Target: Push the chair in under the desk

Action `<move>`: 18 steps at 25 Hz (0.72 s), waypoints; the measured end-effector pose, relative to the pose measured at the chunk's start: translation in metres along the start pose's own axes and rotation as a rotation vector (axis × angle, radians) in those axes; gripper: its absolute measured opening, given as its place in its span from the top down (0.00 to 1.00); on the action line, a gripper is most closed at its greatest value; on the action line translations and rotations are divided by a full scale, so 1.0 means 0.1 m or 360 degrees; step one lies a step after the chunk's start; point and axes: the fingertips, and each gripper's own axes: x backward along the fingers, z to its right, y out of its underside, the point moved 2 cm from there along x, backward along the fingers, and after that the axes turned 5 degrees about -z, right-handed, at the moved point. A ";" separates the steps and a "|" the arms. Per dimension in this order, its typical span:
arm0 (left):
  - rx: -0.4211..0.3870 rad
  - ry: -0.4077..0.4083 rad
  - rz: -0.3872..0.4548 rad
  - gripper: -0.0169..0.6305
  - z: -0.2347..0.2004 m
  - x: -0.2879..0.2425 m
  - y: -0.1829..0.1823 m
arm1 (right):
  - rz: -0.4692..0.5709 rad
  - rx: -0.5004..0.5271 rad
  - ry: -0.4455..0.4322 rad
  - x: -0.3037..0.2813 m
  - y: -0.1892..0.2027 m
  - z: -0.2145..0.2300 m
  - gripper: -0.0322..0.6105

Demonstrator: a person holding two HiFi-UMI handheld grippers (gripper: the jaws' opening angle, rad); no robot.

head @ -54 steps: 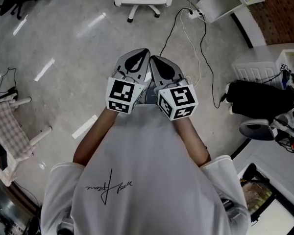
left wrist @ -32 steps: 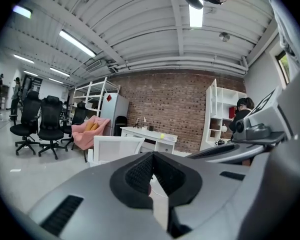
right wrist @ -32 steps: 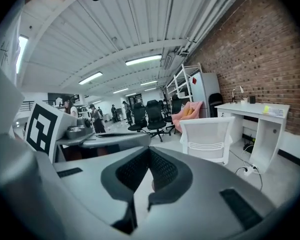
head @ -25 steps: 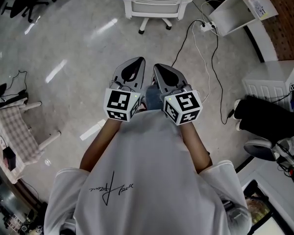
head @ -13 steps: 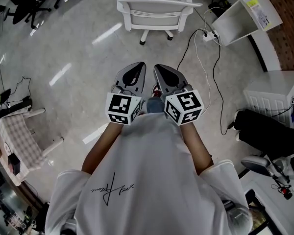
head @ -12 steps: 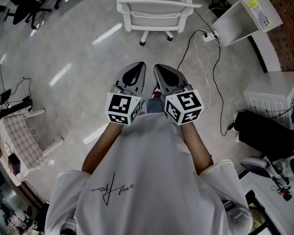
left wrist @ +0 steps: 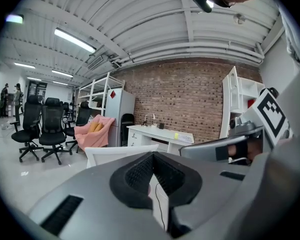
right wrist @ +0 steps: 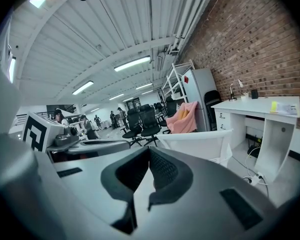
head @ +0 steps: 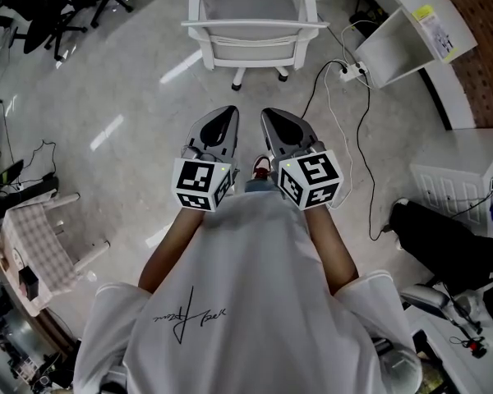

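1. We hold the left gripper and the right gripper side by side in front of our chest, close together but not touching, both tips aimed forward over the floor.
2. The left gripper's jaws are pressed together, and its own view shows nothing caught between the pads.
3. The right gripper's jaws are also closed tight, with nothing held.
4. The white chair stands on the floor straight ahead of both grippers and well apart from them. Its backrest is turned toward us and its seat lies beyond.
5. In the head view the chair sits roughly centred on the gap between the two grippers. In the left gripper view its backrest shows just above the closed jaws, a little to the left. In the right gripper view it shows just above them, to the right.
6. Neither gripper touches the chair – open floor lies between the jaw tips and the backrest.
7. The white desk stands beyond the chair on our right, and the chair is out on the floor beside it, not under it.
8. A power strip lies on the floor between chair and desk, and its cables trail back toward our right side.
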 end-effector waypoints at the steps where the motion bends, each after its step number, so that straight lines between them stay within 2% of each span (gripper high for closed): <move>1: -0.0003 -0.0006 -0.0002 0.98 0.01 -0.05 0.00 | 0.0002 -0.0007 -0.0008 -0.01 0.00 0.05 0.91; 6: -0.0049 -0.0050 -0.0028 0.98 0.01 -0.14 0.00 | -0.0020 -0.0014 0.0010 -0.07 0.05 0.18 0.91; 11: -0.0014 -0.0095 -0.0062 0.98 -0.06 -0.14 0.06 | -0.0039 -0.0049 0.0020 -0.11 0.10 0.24 0.91; 18: 0.0025 -0.0087 -0.0064 0.98 -0.17 -0.24 0.08 | -0.0076 -0.0039 0.0003 -0.25 0.10 0.31 0.91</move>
